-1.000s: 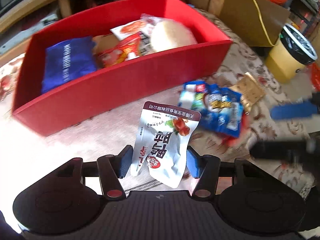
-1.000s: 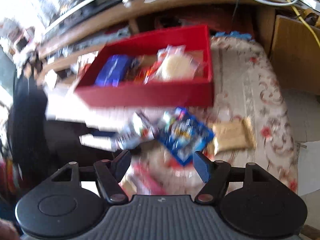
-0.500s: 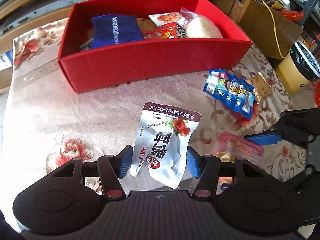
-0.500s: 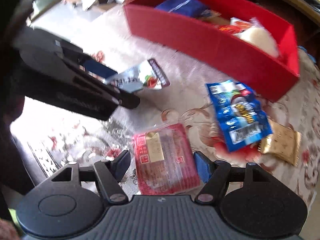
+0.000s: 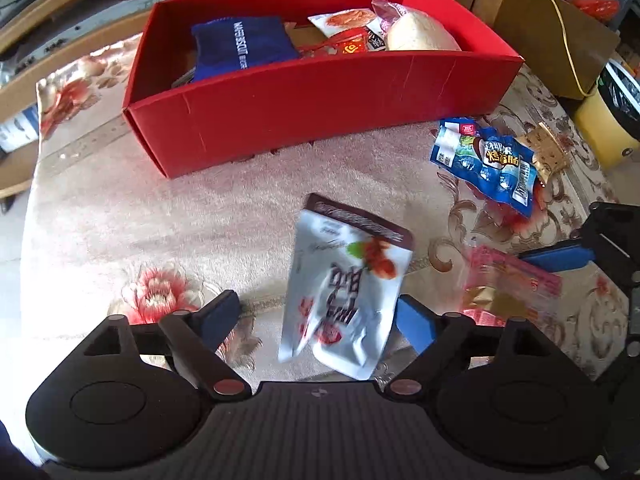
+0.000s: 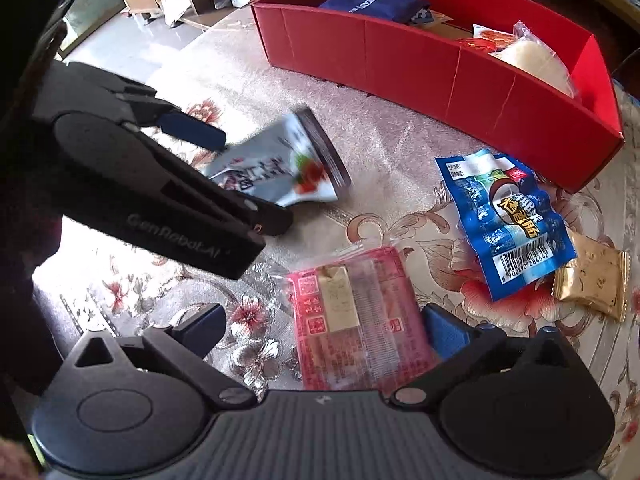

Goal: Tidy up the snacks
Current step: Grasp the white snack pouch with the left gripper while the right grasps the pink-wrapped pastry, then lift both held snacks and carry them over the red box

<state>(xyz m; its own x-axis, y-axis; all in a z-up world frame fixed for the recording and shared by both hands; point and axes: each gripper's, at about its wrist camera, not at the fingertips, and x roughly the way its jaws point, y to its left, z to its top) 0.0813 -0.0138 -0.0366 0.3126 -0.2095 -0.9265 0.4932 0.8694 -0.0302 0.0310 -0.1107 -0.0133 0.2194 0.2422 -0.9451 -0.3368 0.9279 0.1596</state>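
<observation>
As both pairs of jaws spread wider, left gripper [image 5: 316,320] opening around the white pouch [image 5: 344,292], blurred, against its right pad, right gripper [image 6: 324,332] opening over the red packet [image 6: 356,320] lying between its pads, red box [image 5: 320,108] beyond.

Bright daylight falls across both views, and glare washes out the shiny floral cloth on the counter [image 5: 120,208] at the left. The white foil snack pouch [image 5: 344,288] and the pink plastic snack packet [image 6: 356,320] are smeared by motion blur. Fisheye distortion bows the red cardboard box [image 5: 320,108] and darkens the corners.
</observation>
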